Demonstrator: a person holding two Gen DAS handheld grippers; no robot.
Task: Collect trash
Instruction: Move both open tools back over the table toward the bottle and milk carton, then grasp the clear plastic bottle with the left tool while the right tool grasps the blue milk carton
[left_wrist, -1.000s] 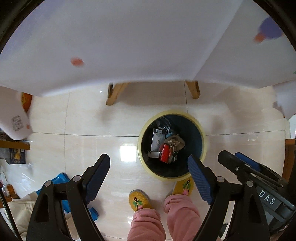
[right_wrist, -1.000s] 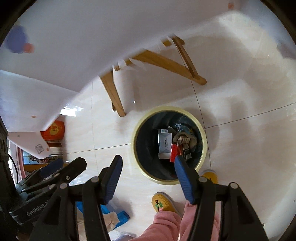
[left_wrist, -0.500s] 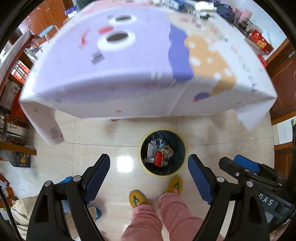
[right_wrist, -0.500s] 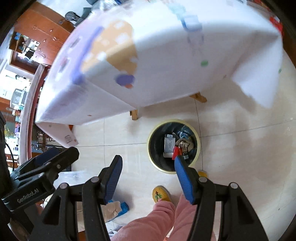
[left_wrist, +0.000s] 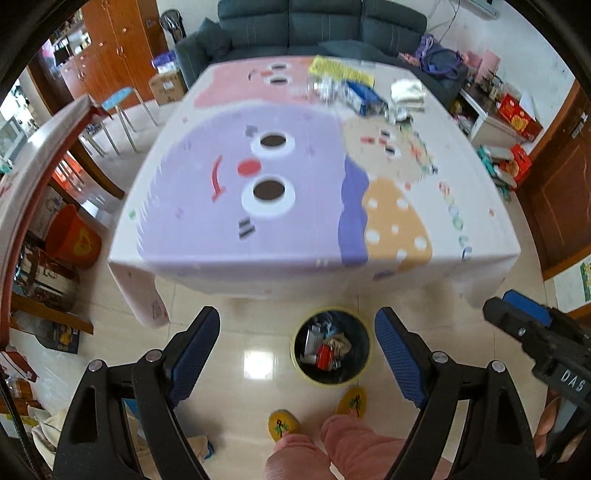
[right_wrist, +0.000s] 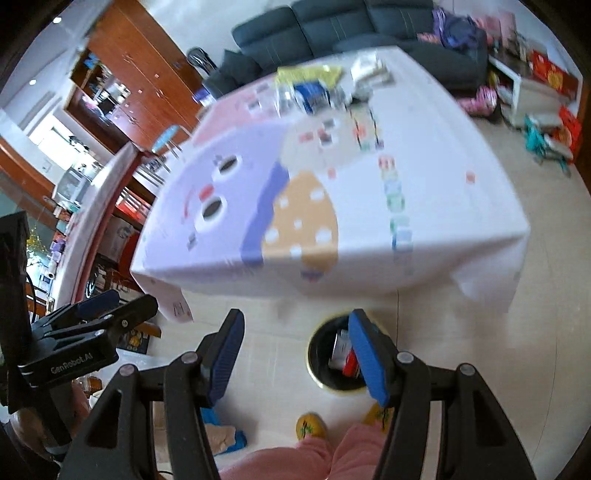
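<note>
A round dark bin with a yellow rim (left_wrist: 364, 363) (right_wrist: 314, 363) stands on the tiled floor below the table's near edge, with wrappers and a red packet (left_wrist: 325, 357) inside. Loose trash (left_wrist: 351, 92) (right_wrist: 310, 92), blurred, lies at the far end of the table (left_wrist: 207, 221) (right_wrist: 443, 206). My left gripper (left_wrist: 297, 350) hangs open high above the floor with nothing between its blue pads; the left gripper (right_wrist: 92, 325) also shows at the left of the right wrist view. My right gripper (right_wrist: 295, 354) is open and empty too; the right gripper (left_wrist: 524, 325) appears at the right edge of the left wrist view.
The table wears a purple, orange and white cartoon cloth. A person's pink trouser legs (left_wrist: 332, 446) and yellow slippers (left_wrist: 282, 424) stand beside the bin. A dark sofa (left_wrist: 317, 26) is behind the table, a stool (left_wrist: 118, 103) and an orange bucket (left_wrist: 72, 236) to its left.
Both grippers have risen from just above the bin to above table height. The tabletop and the room behind it have come into view, and the bin looks smaller. Jaws unchanged.
</note>
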